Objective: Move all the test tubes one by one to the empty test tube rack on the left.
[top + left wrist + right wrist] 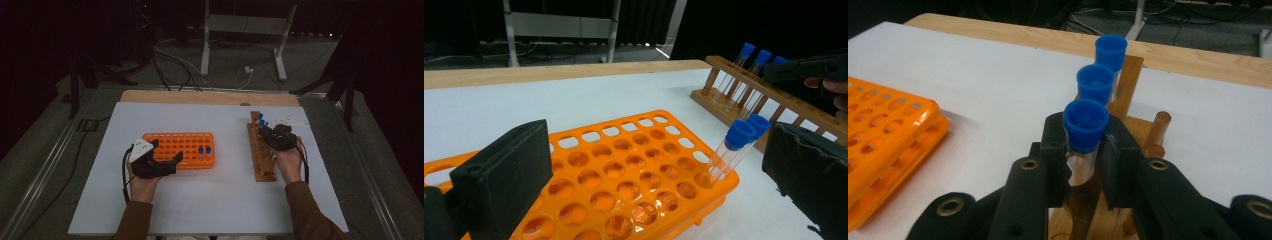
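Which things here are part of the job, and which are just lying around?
Part of the job:
- right gripper, shut on the nearest tube
- the two tubes behind it
- wooden rack
- orange rack, already holding two tubes
- left gripper, open beside the orange rack

Just lying about:
- cables on the floor
- metal stand

I am in a lab. On my white surface (210,200) sit an orange rack (181,149) full of holes and a wooden rack (261,150) with glass tubes (1087,135) that have blue caps. Behind it are dark curtains, cables (170,65) on the floor and a metal stand (245,30).
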`<state>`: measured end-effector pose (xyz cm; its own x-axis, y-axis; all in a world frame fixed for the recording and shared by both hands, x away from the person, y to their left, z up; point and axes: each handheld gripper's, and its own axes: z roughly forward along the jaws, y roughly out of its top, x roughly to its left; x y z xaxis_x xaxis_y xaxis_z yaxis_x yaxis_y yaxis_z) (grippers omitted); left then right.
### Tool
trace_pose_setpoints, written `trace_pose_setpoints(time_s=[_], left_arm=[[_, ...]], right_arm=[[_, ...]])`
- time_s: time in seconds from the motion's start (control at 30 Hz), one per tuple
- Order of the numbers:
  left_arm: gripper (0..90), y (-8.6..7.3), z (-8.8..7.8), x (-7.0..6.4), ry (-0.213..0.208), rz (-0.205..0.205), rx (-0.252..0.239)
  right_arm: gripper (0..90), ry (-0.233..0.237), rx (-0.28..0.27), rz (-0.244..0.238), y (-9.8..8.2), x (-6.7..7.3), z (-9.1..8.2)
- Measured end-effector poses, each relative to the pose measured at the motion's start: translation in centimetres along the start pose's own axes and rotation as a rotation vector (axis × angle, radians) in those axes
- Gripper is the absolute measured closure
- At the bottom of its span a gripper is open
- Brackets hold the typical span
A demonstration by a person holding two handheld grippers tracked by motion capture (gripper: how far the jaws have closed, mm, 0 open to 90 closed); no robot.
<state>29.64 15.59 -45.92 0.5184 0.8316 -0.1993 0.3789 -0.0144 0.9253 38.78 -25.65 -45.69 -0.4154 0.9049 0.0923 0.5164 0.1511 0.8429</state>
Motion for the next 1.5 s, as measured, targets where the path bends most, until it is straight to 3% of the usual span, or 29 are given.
trace_pose_setpoints(time_s=[0.33,0.53,1.2,1.5], left_arm=[[0.7,0.0,-0.1,0.1,0.004,-0.002,0.0],[0.7,0.1,-0.2,0.2,0.007,-0.004,-0.003],[0.8,0.5,-0.3,0.4,-0.001,0.004,0.004],[0.8,0.6,0.1,-0.2,-0.019,0.017,0.025]], right_arm=[[76.5,-0.03,0.012,-0.057,0.0,0.8,0.1],[76.6,-0.037,0.008,-0.056,0.0,0.7,-0.2],[76.7,-0.038,-0.041,-0.092,3.0,1.1,-3.5],[76.6,-0.015,-0.057,-0.104,4.1,1.2,-5.0]])
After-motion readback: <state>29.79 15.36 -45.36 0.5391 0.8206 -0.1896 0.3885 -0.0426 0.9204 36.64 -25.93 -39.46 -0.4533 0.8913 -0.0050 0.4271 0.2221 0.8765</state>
